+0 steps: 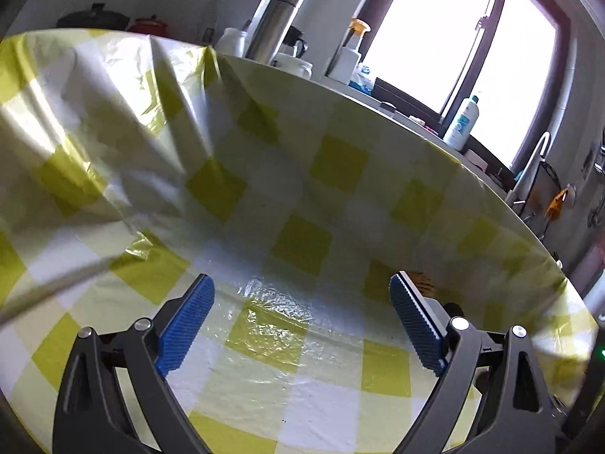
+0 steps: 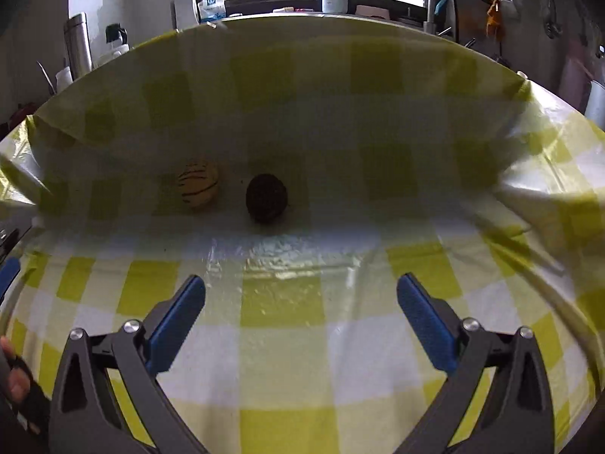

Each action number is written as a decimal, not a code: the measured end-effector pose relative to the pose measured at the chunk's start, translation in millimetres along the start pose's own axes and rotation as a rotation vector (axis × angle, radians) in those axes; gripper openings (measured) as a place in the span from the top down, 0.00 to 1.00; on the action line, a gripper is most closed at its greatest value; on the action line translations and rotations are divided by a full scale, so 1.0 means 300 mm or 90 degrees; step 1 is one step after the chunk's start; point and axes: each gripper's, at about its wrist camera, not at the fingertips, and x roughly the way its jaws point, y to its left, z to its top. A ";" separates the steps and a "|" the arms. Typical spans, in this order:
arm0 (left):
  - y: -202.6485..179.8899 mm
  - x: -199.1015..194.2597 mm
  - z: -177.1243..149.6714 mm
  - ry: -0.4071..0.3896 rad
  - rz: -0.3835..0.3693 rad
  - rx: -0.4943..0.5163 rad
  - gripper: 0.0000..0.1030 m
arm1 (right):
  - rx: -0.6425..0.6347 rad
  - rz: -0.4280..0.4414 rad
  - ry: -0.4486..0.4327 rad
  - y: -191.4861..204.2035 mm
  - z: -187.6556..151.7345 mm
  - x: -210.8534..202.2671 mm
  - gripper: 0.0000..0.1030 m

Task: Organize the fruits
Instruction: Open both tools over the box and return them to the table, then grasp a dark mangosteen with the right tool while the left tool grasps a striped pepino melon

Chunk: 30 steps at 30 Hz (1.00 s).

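Right wrist view: the right gripper [image 2: 300, 295] hangs wide open and empty above a yellow-and-white checked tablecloth [image 2: 283, 359], its blue pads [image 2: 177, 325] well apart. Ahead of the fingertips and slightly to the left, two fruits sit on the cloth in shadow: a pale yellow round fruit with dark stripes [image 2: 199, 185] and, just beside it on the right, a dark round fruit [image 2: 266, 197]. The two lie close together but apart. Neither touches the gripper.

Left wrist view: the left gripper [image 1: 301, 302] is likewise spread wide with nothing between its blue pads [image 1: 185, 325], poised over the same cloth. Just beyond its right finger, a sliver of the striped fruit [image 1: 422, 279] peeks out, mostly hidden by the finger. Left of the gripper the cloth rises in a crumpled fold [image 1: 113, 121].

Beyond the table's far edge, a steel flask [image 1: 274, 24], a spray bottle [image 1: 351, 53] and a white pump bottle [image 1: 461, 123] stand before a bright window [image 1: 446, 30].
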 end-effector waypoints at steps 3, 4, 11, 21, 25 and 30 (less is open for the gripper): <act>0.002 0.008 -0.014 0.008 0.000 -0.004 0.13 | -0.012 -0.033 0.016 0.051 0.079 0.102 0.04; 0.001 0.010 -0.017 0.008 -0.001 -0.001 0.13 | -0.017 -0.048 0.027 0.064 0.105 0.136 0.08; -0.017 0.017 -0.025 0.007 -0.007 0.005 0.13 | -0.034 -0.080 0.069 0.132 0.191 0.279 0.24; -0.010 0.014 -0.029 0.009 -0.007 -0.001 0.13 | -0.020 -0.058 0.063 0.167 0.158 0.258 0.62; -0.007 0.014 -0.031 0.015 -0.006 -0.003 0.13 | 0.033 0.044 -0.009 0.077 0.063 0.088 0.61; -0.022 0.016 -0.040 0.028 -0.013 0.012 0.12 | 0.119 0.123 -0.061 -0.033 -0.071 -0.038 0.61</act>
